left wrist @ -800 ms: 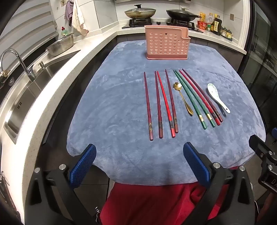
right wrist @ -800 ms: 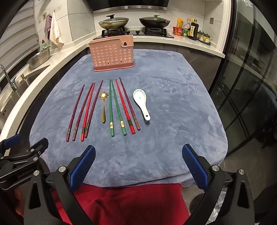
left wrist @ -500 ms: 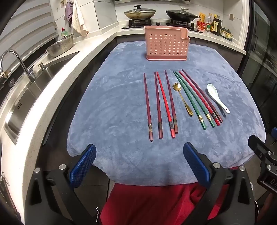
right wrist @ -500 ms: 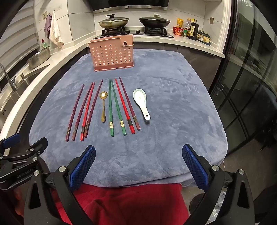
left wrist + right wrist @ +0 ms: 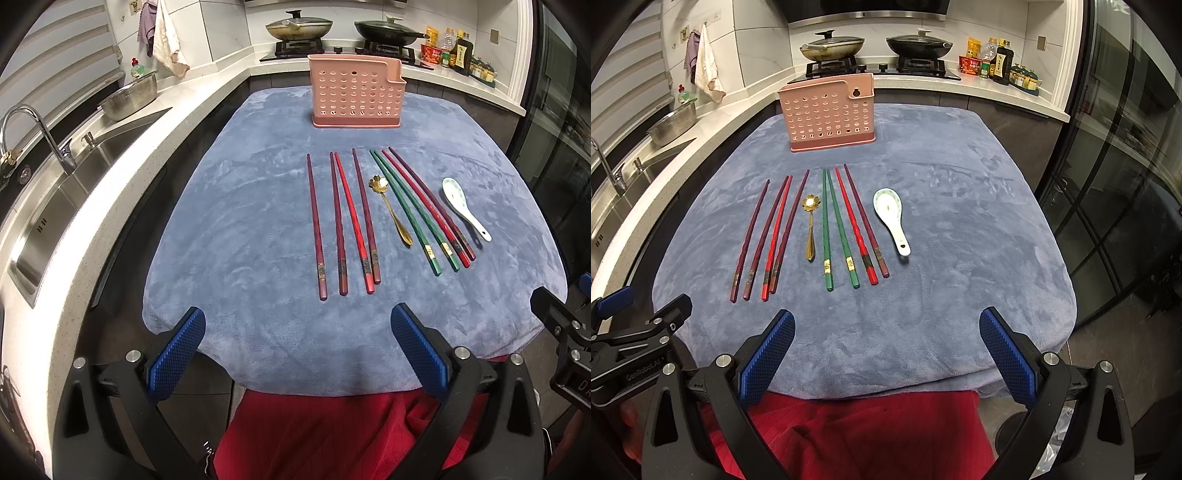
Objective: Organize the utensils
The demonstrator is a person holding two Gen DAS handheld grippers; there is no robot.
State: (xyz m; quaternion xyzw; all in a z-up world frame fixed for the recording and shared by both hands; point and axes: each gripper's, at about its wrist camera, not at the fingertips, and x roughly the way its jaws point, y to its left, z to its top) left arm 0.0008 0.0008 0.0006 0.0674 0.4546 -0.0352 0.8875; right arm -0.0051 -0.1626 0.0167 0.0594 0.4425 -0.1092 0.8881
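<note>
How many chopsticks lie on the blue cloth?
8. Four dark red or red chopsticks lie left of the gold spoon. Two green chopsticks and two more red ones lie between it and the white spoon. None seems hidden.

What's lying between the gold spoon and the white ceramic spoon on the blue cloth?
Four chopsticks: two green chopsticks beside the gold spoon, then a red chopstick and a dark purple one nearer the white spoon. The right wrist view shows this best.

Left gripper [image 5: 297,347] spread wide, holding nothing, blue fingertips [image 5: 177,354] level, pointing forward. Right gripper [image 5: 886,347] same: wide apart, nothing held, level beside left.
</note>
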